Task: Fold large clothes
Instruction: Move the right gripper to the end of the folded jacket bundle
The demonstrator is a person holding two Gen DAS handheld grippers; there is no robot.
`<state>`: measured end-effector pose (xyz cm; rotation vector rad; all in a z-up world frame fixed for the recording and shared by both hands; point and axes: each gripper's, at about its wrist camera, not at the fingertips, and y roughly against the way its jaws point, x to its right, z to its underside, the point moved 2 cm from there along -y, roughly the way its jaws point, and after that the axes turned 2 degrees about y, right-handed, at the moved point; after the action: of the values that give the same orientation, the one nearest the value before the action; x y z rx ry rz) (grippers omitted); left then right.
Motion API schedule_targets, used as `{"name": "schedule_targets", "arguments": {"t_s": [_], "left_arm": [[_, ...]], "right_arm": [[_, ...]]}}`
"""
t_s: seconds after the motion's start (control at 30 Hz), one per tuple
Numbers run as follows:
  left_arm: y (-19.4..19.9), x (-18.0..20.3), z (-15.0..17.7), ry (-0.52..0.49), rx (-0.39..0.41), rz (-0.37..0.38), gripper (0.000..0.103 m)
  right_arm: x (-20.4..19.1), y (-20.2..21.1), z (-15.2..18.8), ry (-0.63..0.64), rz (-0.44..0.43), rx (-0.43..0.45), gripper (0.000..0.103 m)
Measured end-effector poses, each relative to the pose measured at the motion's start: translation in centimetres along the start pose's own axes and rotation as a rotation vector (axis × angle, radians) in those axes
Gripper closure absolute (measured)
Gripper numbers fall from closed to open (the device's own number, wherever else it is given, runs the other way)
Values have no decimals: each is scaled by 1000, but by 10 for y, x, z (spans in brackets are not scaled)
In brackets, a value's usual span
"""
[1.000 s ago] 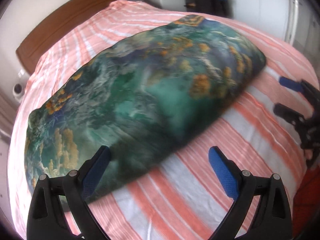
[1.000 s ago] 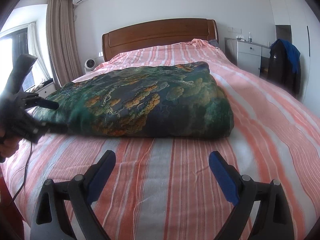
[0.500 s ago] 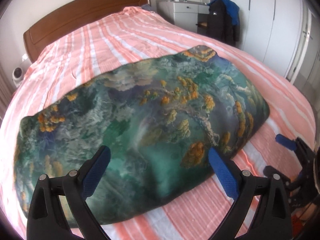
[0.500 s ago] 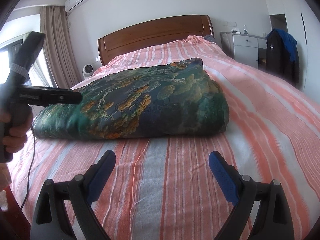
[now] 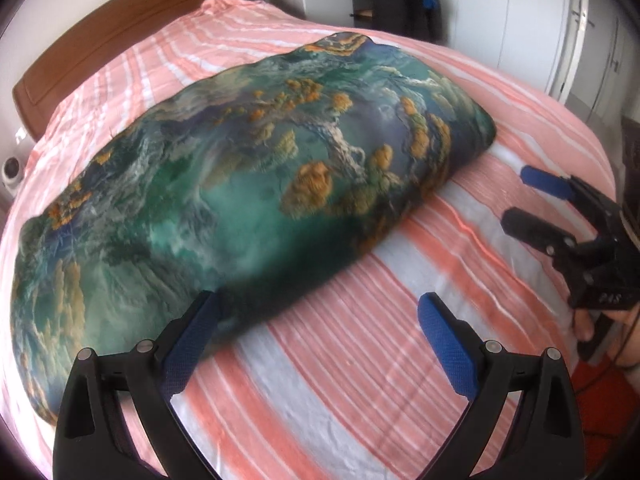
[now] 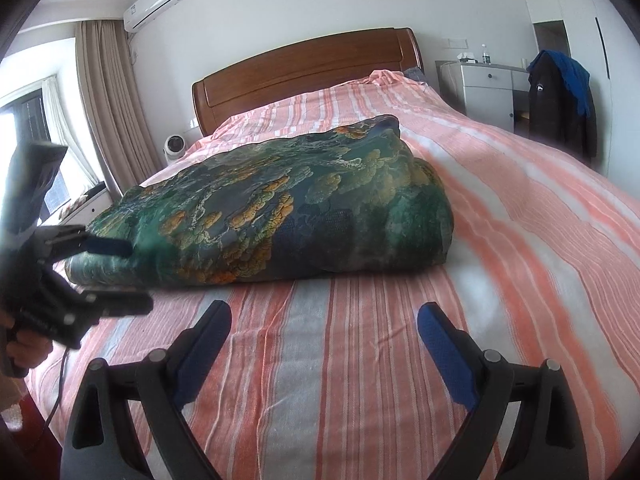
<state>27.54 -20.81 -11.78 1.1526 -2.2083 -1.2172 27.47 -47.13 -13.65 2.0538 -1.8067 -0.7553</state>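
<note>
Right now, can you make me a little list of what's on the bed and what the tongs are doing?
bed: striped cover, wooden headboard
on bed: folded green blanket
left tongs: open, at the blanket's near edge, holding nothing
right tongs: open, above bare cover, holding nothing
behind: dresser, dark jacket

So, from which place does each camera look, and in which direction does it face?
Left wrist: sits on the left gripper, looks down across the folded green quilt toward the wardrobe side; own open fingers show, with the right gripper and a bit of hand.
Right wrist: sits on the right gripper, low, faces the headboard; own open fingers show, the left gripper at left.
Shared: quilt, striped bedspread, headboard, each other's gripper.
</note>
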Motion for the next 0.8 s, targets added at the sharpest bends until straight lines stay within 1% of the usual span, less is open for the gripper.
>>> {"name": "schedule_targets", "arguments": {"t_s": [0.13,0.23,0.3,0.37,0.47,0.6,0.67,0.73,0.8], "left_arm": [[10,1,10,53,-6,36,4],[22,-2,13,75,9,41,4],[30,-6,8,95,27,40,4],[31,-14,-6,126,47,31,4],[34,-29,-19,174,81,-1,4],[24,-45,-31,228,106,-56,4],[14,-46,-30,242,90,-72,4],[5,-41,-25,246,61,-48,4],[3,-32,-20,208,48,-42,4]], "right_arm": [[1,1,0,-2,3,0,10],[2,1,1,-8,2,-5,10],[2,1,1,-7,1,-5,10],[2,1,1,-4,0,-6,10],[1,-1,0,-1,0,-9,10],[1,-1,0,-4,-2,-7,10],[1,-1,-1,-9,-5,-6,10],[5,0,-2,-32,-15,-7,10],[12,2,-2,-70,-23,-5,10]]}}
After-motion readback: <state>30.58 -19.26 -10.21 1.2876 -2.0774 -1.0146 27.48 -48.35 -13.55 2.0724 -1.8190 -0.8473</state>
